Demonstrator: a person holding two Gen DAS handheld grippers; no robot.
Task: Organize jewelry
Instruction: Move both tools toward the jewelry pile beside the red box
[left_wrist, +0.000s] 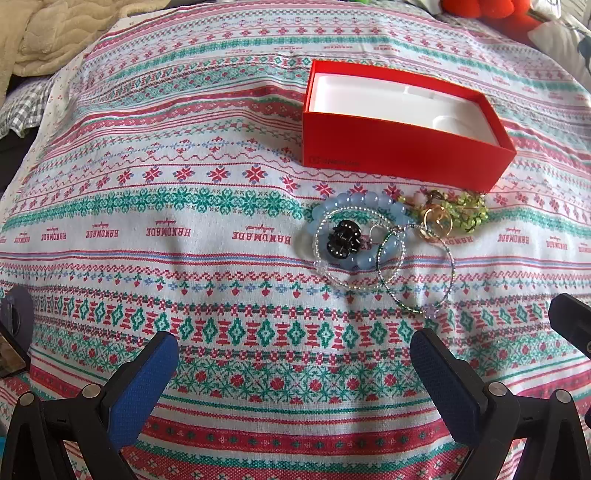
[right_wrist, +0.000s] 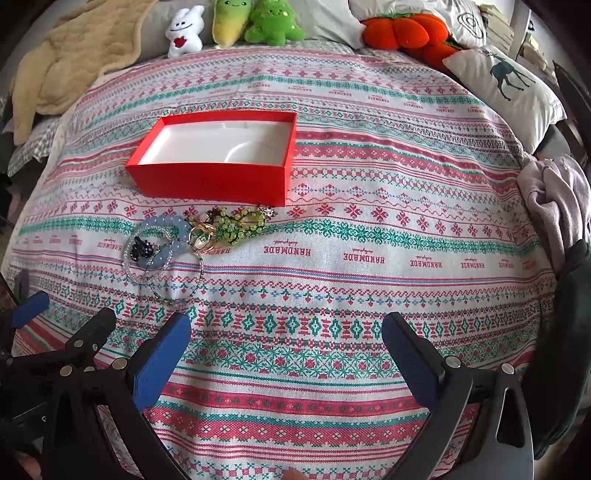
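Note:
A pile of jewelry lies on the patterned cloth in front of an open red box (left_wrist: 402, 147) (right_wrist: 210, 181) with a white lining. The pile holds a blue bead bracelet (left_wrist: 360, 201) (right_wrist: 162, 223), a black hair claw (left_wrist: 343, 238) (right_wrist: 142, 251), thin beaded hoops (left_wrist: 415, 266) (right_wrist: 173, 275), gold rings (left_wrist: 434, 221) (right_wrist: 203, 236) and a green bead piece (left_wrist: 469, 214) (right_wrist: 238, 223). My left gripper (left_wrist: 293, 354) is open and empty, below and left of the pile. My right gripper (right_wrist: 286, 339) is open and empty, right of the pile.
Plush toys (right_wrist: 236, 22), an orange plush (right_wrist: 406, 29), a deer pillow (right_wrist: 506, 88) and a beige blanket (right_wrist: 74, 55) lie along the far edge. Crumpled clothing (right_wrist: 554, 199) lies at the right edge. The left gripper's finger (right_wrist: 29, 308) shows in the right wrist view.

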